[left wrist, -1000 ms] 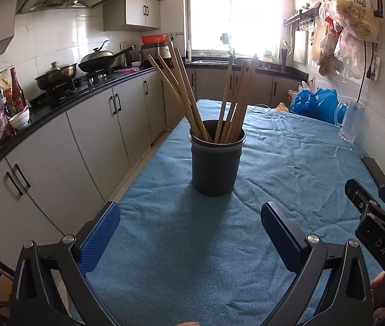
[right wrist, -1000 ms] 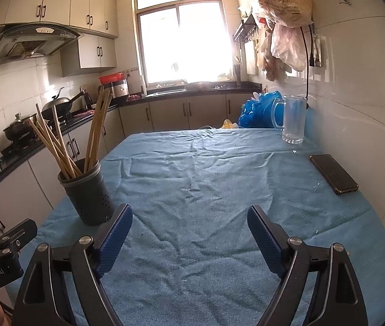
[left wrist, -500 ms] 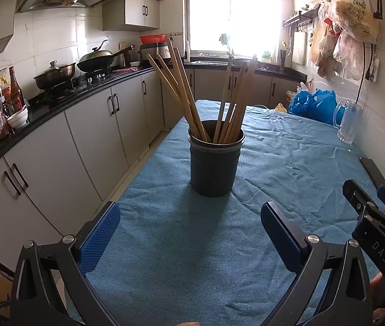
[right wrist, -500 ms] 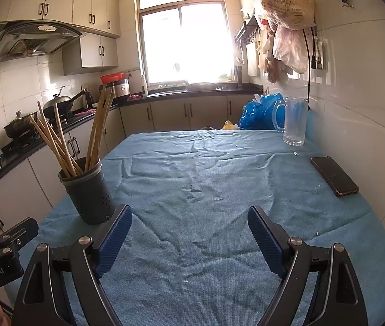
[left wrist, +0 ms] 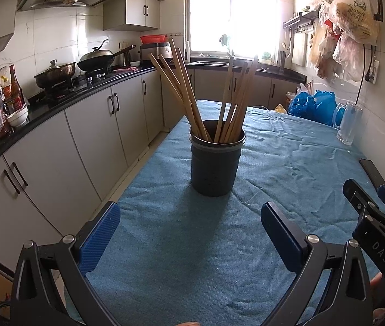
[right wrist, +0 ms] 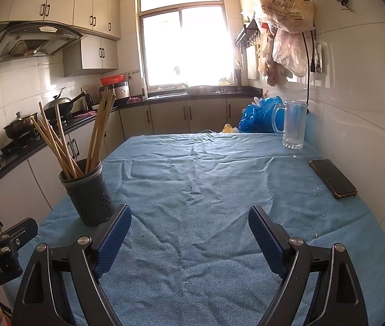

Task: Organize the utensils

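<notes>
On the counter, covered in a wrinkled blue cloth [right wrist: 206,190], a clear mug [right wrist: 293,125] stands at 1 o'clock in the right wrist view, a black phone [right wrist: 332,178] lies at 2 o'clock near the wall, and a blue bag [right wrist: 257,114] sits behind the mug. Nothing lies between either tool and the holder. The right tool [right wrist: 189,235] is spread wide and empty; the left tool [left wrist: 189,224] is likewise wide apart, gripping nothing. Each tool's own body is cut off by the lower frame edge. The window glare washes out what lies on the far sink side. The dark perforated holder [left wrist: 216,164] stands upright at 12 o'clock ahead of the left tool, with wooden chopsticks [left wrist: 192,97] fanning out in two leaning bunches; their lower ends are hidden inside.
</notes>
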A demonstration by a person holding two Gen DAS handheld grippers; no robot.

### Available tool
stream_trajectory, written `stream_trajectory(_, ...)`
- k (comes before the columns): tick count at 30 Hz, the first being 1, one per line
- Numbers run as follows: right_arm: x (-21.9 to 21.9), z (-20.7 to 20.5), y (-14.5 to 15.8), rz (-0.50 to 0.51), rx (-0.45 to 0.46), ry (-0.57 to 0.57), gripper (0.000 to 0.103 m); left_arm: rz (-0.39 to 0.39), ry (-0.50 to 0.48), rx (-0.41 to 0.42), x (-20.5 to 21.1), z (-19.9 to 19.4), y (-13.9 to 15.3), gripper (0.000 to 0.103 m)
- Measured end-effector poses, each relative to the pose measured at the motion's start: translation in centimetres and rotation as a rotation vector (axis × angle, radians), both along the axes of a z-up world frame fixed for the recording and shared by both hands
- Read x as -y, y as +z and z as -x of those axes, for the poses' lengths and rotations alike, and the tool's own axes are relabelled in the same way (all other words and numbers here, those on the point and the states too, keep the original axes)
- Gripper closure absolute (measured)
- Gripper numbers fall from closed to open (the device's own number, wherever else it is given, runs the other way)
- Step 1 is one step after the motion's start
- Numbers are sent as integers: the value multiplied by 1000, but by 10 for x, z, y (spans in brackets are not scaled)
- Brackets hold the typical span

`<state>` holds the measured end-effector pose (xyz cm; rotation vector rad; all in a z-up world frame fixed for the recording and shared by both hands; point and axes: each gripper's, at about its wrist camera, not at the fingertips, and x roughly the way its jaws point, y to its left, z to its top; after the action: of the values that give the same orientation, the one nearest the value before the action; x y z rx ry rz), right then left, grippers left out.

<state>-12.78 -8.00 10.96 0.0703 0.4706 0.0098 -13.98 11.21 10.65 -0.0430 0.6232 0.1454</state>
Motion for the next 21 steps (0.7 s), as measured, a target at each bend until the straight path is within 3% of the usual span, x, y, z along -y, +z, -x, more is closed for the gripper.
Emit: stream_trajectory(21,-8,3,-2,19,1,15,11,12,5,-3,-3,1,-8,0)
